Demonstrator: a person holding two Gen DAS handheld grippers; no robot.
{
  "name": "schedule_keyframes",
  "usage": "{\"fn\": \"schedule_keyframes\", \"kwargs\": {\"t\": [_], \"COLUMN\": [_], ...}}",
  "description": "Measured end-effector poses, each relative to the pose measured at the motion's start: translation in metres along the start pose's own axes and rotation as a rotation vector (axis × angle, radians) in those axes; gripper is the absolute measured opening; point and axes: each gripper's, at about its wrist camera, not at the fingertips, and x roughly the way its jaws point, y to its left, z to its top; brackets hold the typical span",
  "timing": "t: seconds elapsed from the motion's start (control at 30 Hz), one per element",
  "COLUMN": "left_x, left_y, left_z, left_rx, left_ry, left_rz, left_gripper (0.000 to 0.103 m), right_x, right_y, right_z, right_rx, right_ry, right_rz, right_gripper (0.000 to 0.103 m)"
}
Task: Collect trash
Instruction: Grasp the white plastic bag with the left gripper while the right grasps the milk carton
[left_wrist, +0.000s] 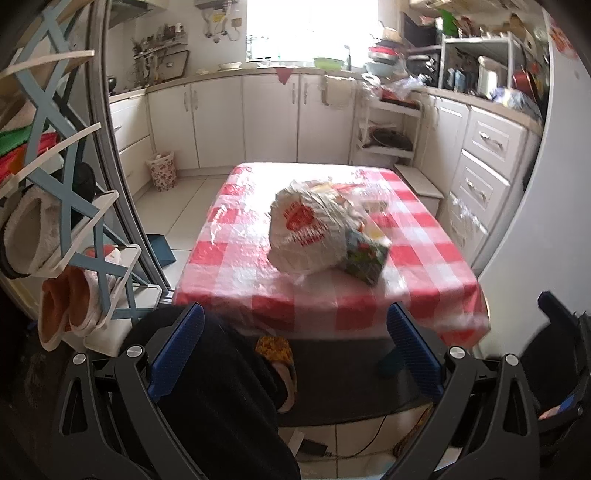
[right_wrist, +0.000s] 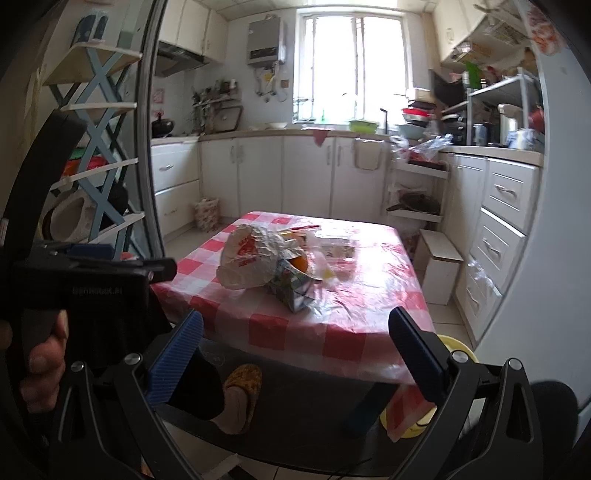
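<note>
A crumpled white plastic bag with red print (left_wrist: 306, 229) (right_wrist: 251, 256) lies on the red-and-white checked table (left_wrist: 266, 295) (right_wrist: 354, 325). A colourful printed carton (left_wrist: 364, 258) (right_wrist: 295, 291) leans against it, with something orange inside. Flat wrappers and paper (right_wrist: 332, 247) lie behind the bag. My left gripper (left_wrist: 295, 347) hovers open short of the table's near edge, nothing between its blue pads. My right gripper (right_wrist: 295, 354) is also open and empty, at the near edge. The left gripper's body (right_wrist: 92, 284), held by a hand, shows at the left of the right wrist view.
A floral waste bin (left_wrist: 162, 170) (right_wrist: 207, 214) stands on the floor by the far-left cabinets. A shoe rack (left_wrist: 74, 206) with slippers stands left. White cabinets and drawers (right_wrist: 498, 229) line the right. A slippered foot (right_wrist: 240, 391) and a yellow object (right_wrist: 458, 350) lie under the table.
</note>
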Motion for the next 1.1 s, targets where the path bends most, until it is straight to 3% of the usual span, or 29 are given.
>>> {"fn": "schedule_keyframes", "kwargs": {"t": [0.23, 0.57, 0.7, 0.83, 0.93, 0.97, 1.0, 1.03, 1.1], "left_x": [0.056, 0.179, 0.216, 0.239, 0.252, 0.255, 0.257, 0.261, 0.264], "left_y": [0.010, 0.021, 0.041, 0.052, 0.056, 0.056, 0.054, 0.053, 0.053], "left_z": [0.048, 0.080, 0.079, 0.081, 0.082, 0.083, 0.083, 0.083, 0.083], "left_rx": [-0.096, -0.221, -0.323, -0.371, -0.407, -0.411, -0.408, -0.409, -0.427], "left_ry": [0.012, 0.199, 0.260, 0.271, 0.280, 0.284, 0.292, 0.304, 0.310], "left_rz": [0.009, 0.031, 0.023, 0.027, -0.024, -0.045, -0.067, -0.106, -0.177], "left_gripper": [0.095, 0.095, 0.095, 0.095, 0.095, 0.088, 0.072, 0.063, 0.028], "right_x": [0.062, 0.171, 0.197, 0.208, 0.211, 0.213, 0.215, 0.217, 0.219], "right_y": [-0.004, -0.016, -0.015, -0.017, -0.018, -0.019, -0.020, -0.019, -0.019], "right_z": [0.019, 0.011, 0.005, 0.003, 0.003, 0.003, 0.003, 0.002, 0.001], "right_rx": [-0.149, -0.238, -0.228, -0.220, -0.218, -0.215, -0.211, -0.207, -0.194], "right_ry": [-0.004, 0.192, 0.255, 0.282, 0.290, 0.295, 0.304, 0.310, 0.314], "right_rz": [0.070, 0.197, 0.241, 0.259, 0.273, 0.279, 0.285, 0.289, 0.306], "right_gripper": [0.097, 0.096, 0.082, 0.077, 0.068, 0.062, 0.054, 0.048, 0.044]}}
